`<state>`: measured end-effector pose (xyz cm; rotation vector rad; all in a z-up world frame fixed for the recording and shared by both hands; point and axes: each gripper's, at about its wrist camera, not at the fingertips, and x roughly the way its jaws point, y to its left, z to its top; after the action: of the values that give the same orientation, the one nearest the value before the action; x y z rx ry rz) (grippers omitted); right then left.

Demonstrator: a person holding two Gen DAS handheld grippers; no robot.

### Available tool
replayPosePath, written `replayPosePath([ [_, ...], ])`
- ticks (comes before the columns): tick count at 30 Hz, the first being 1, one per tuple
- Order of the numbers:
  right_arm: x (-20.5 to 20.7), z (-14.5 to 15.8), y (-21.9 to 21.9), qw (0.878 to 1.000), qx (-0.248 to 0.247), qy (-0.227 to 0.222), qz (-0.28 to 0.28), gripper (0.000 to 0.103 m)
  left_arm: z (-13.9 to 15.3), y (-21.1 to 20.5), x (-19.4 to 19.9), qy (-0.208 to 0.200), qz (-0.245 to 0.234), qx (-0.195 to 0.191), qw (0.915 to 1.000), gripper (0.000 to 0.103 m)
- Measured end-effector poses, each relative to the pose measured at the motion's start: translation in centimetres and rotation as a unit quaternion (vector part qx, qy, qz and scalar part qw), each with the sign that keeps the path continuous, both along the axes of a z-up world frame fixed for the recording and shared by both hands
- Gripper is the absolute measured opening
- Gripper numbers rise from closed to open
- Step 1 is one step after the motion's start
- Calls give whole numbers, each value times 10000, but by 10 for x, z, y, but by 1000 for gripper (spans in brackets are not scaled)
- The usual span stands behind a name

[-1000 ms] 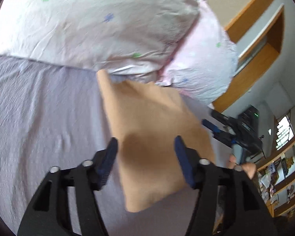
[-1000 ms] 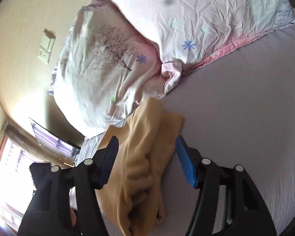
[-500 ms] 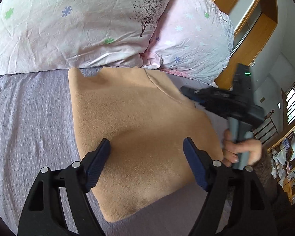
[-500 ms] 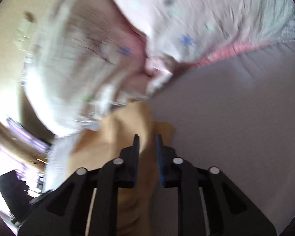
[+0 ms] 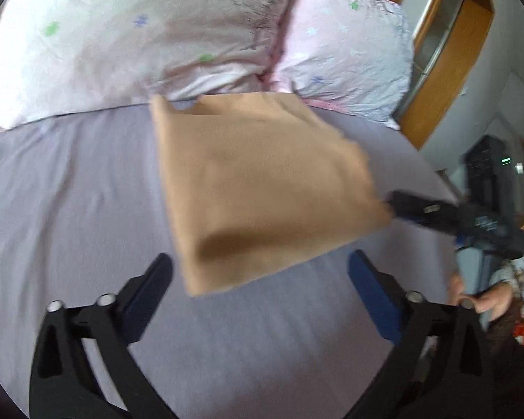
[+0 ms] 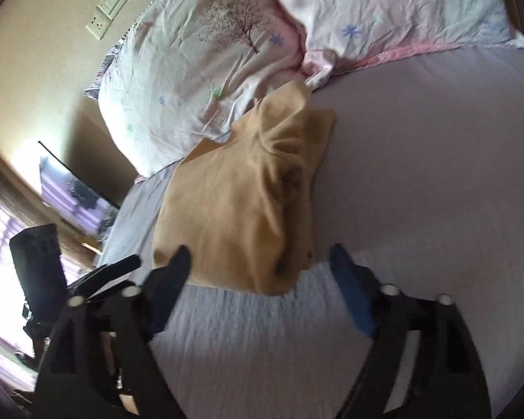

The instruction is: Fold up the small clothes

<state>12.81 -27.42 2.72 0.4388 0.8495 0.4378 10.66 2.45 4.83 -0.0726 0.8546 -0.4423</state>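
Observation:
A tan garment point(image 5: 262, 188) lies folded into a rough rectangle on the lilac bedsheet point(image 5: 70, 192), its far edge touching the pillows. My left gripper point(image 5: 260, 279) is open and empty, just in front of the garment's near edge. In the right wrist view the same garment point(image 6: 234, 209) shows bunched folds along its right side. My right gripper point(image 6: 262, 269) is open and empty, just short of the garment's near end. In the left wrist view the right gripper point(image 5: 394, 206) is at the garment's right corner.
Two floral pillows point(image 5: 139, 35) point(image 5: 349, 56) lie against the head of the bed. A wooden frame point(image 5: 447, 70) stands at the right. A wall socket point(image 6: 108, 10) and a window point(image 6: 3, 237) show at the left of the right wrist view.
My right gripper was shut half a second ago and is now open and drawn back from the garment. My left gripper has pulled back so the garment no longer lies between its fingers.

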Motion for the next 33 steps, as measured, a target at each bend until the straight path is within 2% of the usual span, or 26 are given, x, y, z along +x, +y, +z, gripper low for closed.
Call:
replayPosePath([
  [2,-21,4,-5,9994,-278,-187,-106,101,-5,6,-9,-23,255,359,9990,102],
  [4,-24,-1,-1,9975,-691,-127,-115,101,-13,9,-14,41,423,682,9968,102],
  [6,-26,-13,15,9910,-1327,-35,-143,101,-20,8,-17,48,435,840,9955,102],
  [8,-26,-23,28,9846,-1748,-14,-100,101,-27,7,-16,115,479,951,9942,102],
  [13,-26,-41,51,9766,-2147,70,38,101,-36,8,-13,235,598,1109,9918,102],
  [16,-27,-47,61,9683,-2498,68,22,101,-43,6,-13,283,699,1345,9880,102],
  [21,-31,-48,71,9596,-2812,-4,7,101,-43,5,-14,222,763,1416,9867,102],
  [33,-29,-49,70,9599,-2804,18,20,101,-42,5,-14,192,724,1424,9870,102],
])
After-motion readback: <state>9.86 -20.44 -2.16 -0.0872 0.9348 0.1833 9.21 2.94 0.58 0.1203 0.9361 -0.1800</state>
